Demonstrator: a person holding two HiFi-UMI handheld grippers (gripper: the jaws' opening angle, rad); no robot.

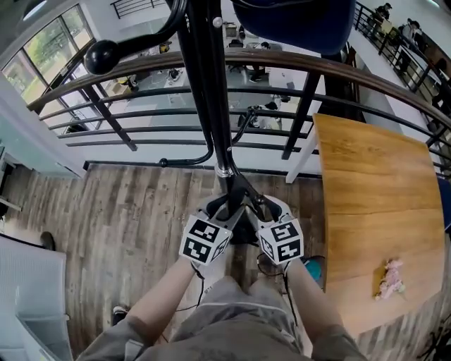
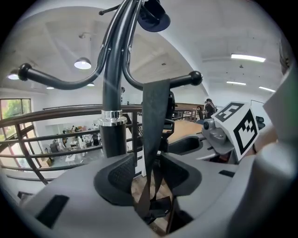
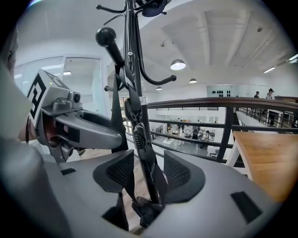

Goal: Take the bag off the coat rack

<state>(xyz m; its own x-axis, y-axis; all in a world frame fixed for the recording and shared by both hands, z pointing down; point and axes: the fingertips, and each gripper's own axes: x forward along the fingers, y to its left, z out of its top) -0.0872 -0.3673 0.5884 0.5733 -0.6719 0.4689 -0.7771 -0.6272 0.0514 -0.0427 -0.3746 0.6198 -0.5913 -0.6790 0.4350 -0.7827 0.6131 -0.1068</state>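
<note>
The dark blue bag (image 1: 296, 21) hangs high on the black coat rack (image 1: 211, 92), and its black straps (image 1: 238, 189) run down the pole to my two grippers. My left gripper (image 1: 224, 206) is open around one flat strap (image 2: 156, 121), which passes between the pads (image 2: 122, 174) with a gap on each side. The right gripper (image 1: 262, 206) is open too, with a buckled strap (image 3: 139, 139) between its pads (image 3: 179, 172), leaning toward the right one. Both grippers sit side by side low against the pole. From below, the bag (image 3: 151, 7) shows at the top of the rack.
A curved dark railing (image 1: 282, 63) runs just behind the rack, with a lower floor beyond it. A wooden table (image 1: 373, 211) stands at the right with a small pink thing (image 1: 391, 276) on it. A ball-tipped hook (image 1: 102, 56) reaches out to the left. The floor is grey planks (image 1: 127, 225).
</note>
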